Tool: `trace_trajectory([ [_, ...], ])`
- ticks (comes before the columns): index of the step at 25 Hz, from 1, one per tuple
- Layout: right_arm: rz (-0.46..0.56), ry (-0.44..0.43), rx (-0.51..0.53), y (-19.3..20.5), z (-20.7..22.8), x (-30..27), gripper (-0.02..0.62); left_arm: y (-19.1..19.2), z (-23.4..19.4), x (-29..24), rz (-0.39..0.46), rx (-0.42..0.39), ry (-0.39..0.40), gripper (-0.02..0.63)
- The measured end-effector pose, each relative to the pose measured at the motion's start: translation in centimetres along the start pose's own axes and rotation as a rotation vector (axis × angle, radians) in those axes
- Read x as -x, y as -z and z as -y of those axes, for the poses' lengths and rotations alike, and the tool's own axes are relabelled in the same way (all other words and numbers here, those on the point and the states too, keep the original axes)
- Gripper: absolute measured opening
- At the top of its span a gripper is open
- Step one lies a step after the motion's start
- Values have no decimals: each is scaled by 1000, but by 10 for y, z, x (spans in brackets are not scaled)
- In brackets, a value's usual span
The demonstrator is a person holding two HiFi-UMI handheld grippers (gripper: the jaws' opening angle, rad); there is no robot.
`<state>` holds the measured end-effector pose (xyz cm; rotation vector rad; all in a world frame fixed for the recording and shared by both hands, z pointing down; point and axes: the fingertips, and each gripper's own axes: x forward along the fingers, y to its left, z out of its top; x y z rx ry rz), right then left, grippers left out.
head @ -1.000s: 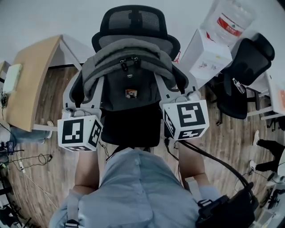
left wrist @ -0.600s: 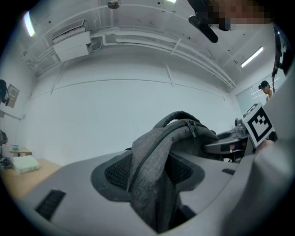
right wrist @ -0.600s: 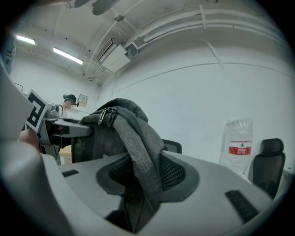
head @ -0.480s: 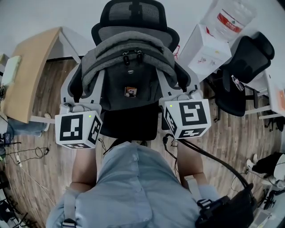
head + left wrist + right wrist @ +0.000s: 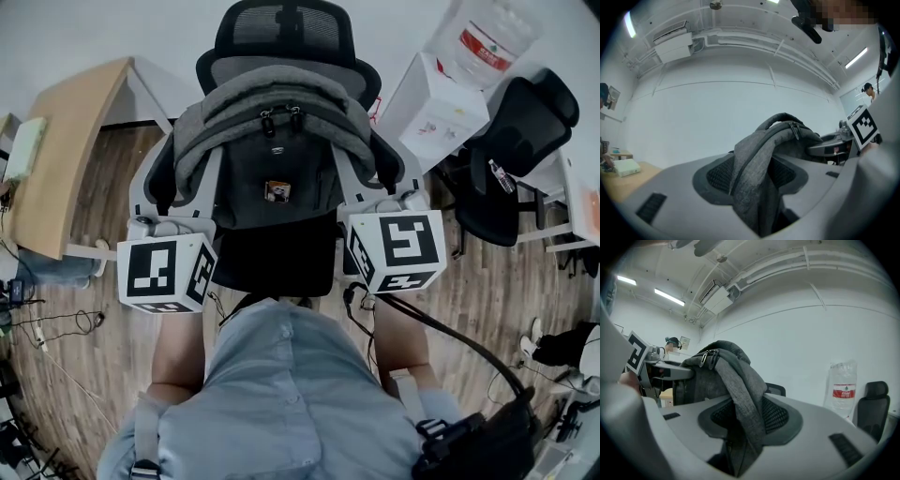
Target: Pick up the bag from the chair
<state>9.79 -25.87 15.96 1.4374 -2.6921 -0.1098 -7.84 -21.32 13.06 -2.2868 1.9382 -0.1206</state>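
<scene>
A grey backpack [image 5: 277,141] stands upright against the back of a black office chair [image 5: 286,33], its zip pulls at the top. My left gripper [image 5: 204,178] is clamped on the bag's left side and my right gripper [image 5: 347,178] on its right side. In the left gripper view the bag's grey fabric [image 5: 754,187] is pinched between the jaws, and the bag's top [image 5: 787,126] rises beyond them. The right gripper view shows the same grey fabric [image 5: 743,423] pinched between its jaws. The black seat [image 5: 272,267] shows below the bag.
A wooden desk [image 5: 56,169] stands to the left. At the right are a white box [image 5: 431,112] with a water bottle [image 5: 487,42] behind it, and a second black chair [image 5: 511,141]. Cables [image 5: 47,328] lie on the wooden floor at the left.
The bag has risen a little with both grippers holding its sides; the zip pulls and top sit higher than a second ago. The grippers stay clamped throughout.
</scene>
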Motion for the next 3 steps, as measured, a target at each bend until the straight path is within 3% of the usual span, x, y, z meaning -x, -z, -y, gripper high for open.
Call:
trace_trajectory([
  [3, -9, 4, -1, -2, 9, -12, 135, -1, -3, -16, -8, 6, 5, 225],
])
